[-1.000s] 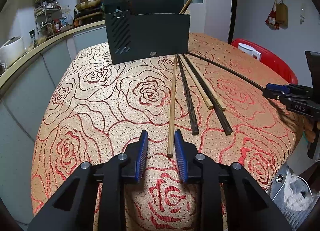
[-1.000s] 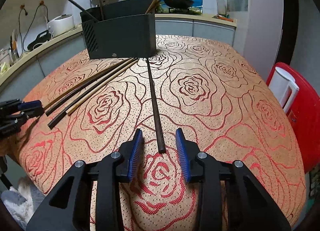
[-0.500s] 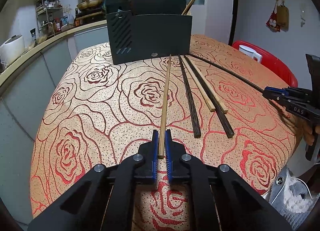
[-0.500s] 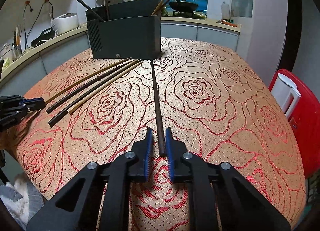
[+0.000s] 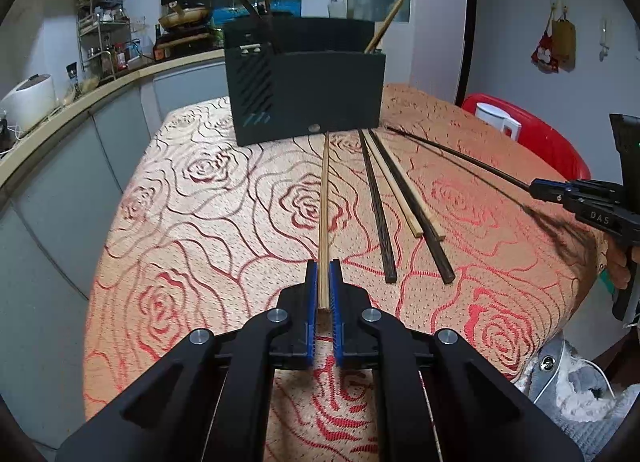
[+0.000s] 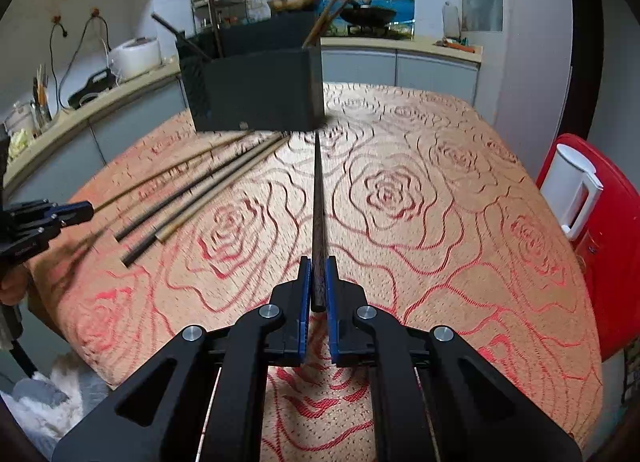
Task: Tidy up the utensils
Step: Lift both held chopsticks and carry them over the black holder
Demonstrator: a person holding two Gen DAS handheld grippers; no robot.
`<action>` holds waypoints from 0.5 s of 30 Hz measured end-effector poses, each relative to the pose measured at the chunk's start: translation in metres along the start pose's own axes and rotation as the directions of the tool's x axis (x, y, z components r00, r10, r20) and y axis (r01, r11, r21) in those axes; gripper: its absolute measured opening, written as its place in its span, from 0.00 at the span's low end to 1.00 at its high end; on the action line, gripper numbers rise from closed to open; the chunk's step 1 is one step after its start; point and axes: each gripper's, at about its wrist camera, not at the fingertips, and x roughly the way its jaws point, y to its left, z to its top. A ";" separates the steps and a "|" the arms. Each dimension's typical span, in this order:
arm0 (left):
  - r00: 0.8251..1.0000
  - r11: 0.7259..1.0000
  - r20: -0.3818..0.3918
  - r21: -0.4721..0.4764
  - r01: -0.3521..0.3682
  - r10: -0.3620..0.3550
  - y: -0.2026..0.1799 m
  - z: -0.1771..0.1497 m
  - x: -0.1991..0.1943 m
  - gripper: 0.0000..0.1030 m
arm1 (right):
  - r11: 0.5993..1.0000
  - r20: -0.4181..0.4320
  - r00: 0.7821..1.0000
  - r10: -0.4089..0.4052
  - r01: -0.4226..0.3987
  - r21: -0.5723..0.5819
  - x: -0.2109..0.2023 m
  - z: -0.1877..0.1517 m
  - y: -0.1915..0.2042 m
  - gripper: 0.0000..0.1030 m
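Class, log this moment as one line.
left claw: shut on light chopstick | right claw: shut on dark chopstick | holder: ahead

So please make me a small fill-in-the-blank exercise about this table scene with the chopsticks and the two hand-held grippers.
1. The left hand-held gripper is shut on a ____ -coloured chopstick.
2. The right hand-held gripper is shut on a ____ -coloured chopstick.
3. The far tip of each held chopstick points toward the black ____.
4. The tablecloth carries a pattern of red ____.

Missing words: light; dark; holder; roses
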 end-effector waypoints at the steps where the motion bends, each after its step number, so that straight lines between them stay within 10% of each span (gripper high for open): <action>1: 1.000 1.000 0.005 -0.002 -0.001 0.001 0.000 0.002 -0.003 0.05 | 1.000 0.008 1.000 0.005 -0.005 0.005 -0.003 0.002 0.000 0.08; 15: 0.981 0.999 0.191 -0.019 -0.038 0.041 0.009 0.049 -0.071 0.05 | 0.997 0.220 0.974 0.063 -0.073 0.038 -0.074 0.049 -0.005 0.08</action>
